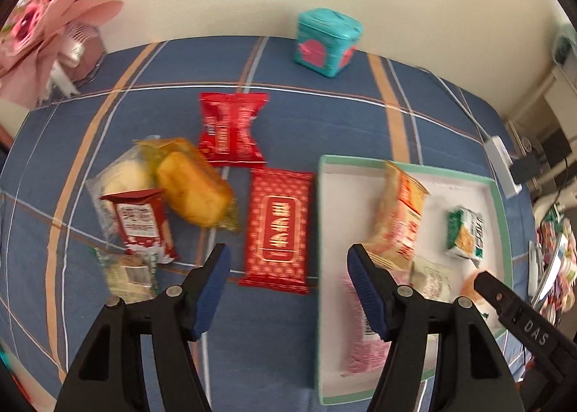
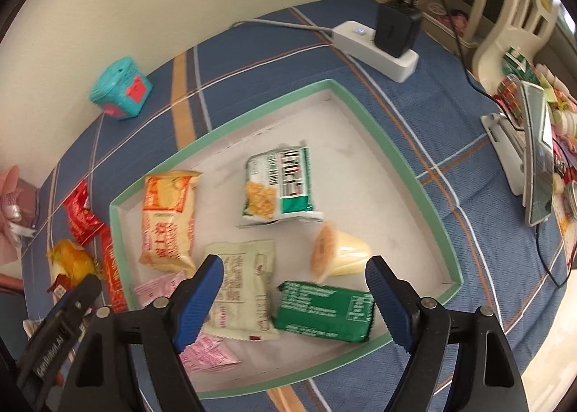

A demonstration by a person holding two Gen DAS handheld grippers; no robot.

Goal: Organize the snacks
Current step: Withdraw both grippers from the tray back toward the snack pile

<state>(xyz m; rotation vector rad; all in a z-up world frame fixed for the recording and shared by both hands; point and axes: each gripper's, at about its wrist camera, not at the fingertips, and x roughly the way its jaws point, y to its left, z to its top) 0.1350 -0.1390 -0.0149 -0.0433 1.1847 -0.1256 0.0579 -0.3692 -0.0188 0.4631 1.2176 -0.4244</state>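
Observation:
A white tray with a green rim (image 2: 393,156) (image 1: 499,195) lies on a blue plaid cloth. It holds an orange packet (image 2: 167,217) (image 1: 400,210), a green-and-white packet (image 2: 277,186) (image 1: 465,231), a jelly cup (image 2: 339,249), a cream packet (image 2: 241,289), a dark green packet (image 2: 324,311) and a pink packet (image 2: 205,354). Left of the tray lie a flat red packet (image 1: 277,228), a second red packet (image 1: 230,129), a yellow cake (image 1: 193,185) and a small red-and-white packet (image 1: 140,224). My left gripper (image 1: 288,260) is open above the flat red packet. My right gripper (image 2: 294,275) is open above the tray.
A teal box (image 1: 326,40) (image 2: 120,87) stands at the back by the wall. A white power strip with a black charger (image 2: 382,40) lies at the table's far right. Pink flowers (image 1: 39,26) stand at the back left. A phone on a stand (image 2: 537,156) is at the right.

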